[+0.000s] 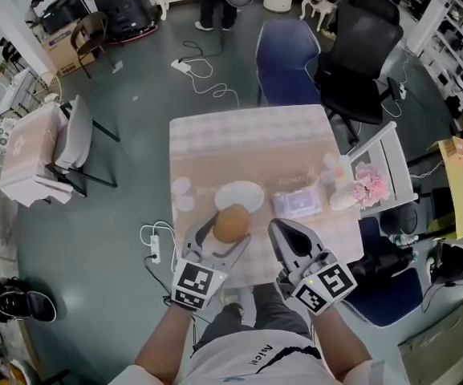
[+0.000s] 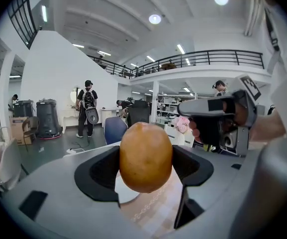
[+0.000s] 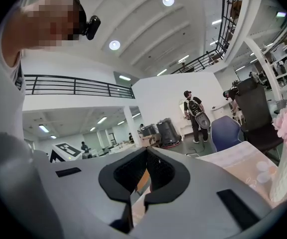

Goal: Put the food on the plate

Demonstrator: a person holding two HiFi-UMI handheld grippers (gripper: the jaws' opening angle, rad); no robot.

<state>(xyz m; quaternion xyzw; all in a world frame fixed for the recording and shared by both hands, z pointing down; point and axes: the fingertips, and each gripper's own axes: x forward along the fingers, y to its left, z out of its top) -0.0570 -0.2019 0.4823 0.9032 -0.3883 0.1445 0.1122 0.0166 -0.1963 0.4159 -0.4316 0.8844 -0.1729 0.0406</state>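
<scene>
"Which step are we on?"

"The carry, we'd say. Our right gripper is idle, fingers pressed together on nothing. Our left gripper pinches the food above the near edge of the surface."

"How does it lie?"

"Its long axis is upright, crosswise to the squeeze. Next we move out over the plate, then lower and let go."

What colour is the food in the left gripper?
The food is golden orange-brown; the left gripper view shows it best.
</scene>
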